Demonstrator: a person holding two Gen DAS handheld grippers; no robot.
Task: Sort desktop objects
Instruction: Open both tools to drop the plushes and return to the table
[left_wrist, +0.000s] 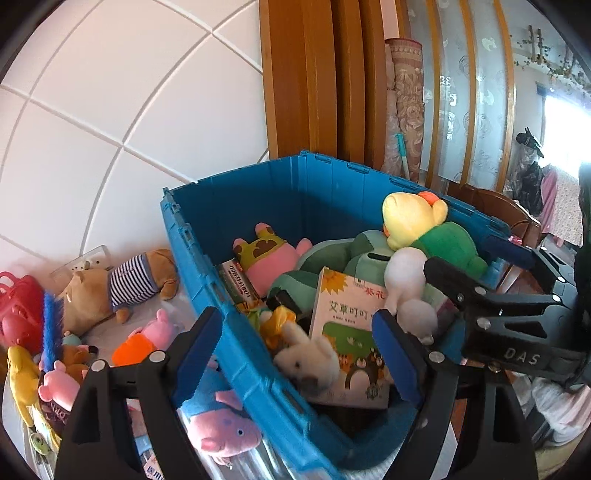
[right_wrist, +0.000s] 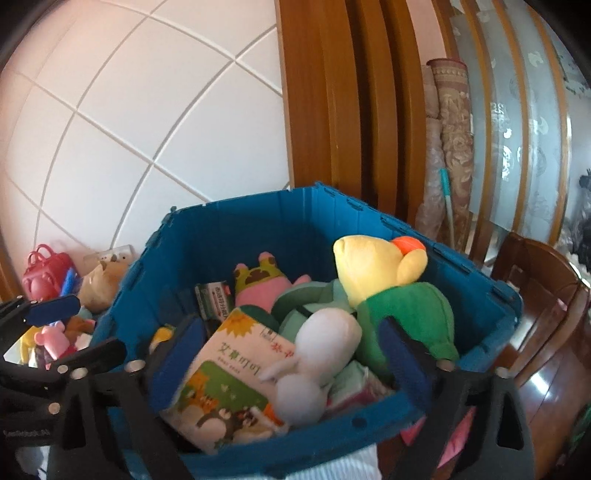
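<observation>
A blue crate holds plush toys, a picture book, a white plush and a yellow-headed green plush. My left gripper is open and empty, straddling the crate's near-left wall above a small white bunny plush. My right gripper is open and empty above the crate's near edge, with the book and white plush between its fingers. It also shows in the left wrist view, open.
Left of the crate lie more toys: a striped-shirt bear, pink pig plushes, a red toy bag and a blue brush. A tiled wall is behind. Wooden door frames, a rolled rug and a wooden chair stand right.
</observation>
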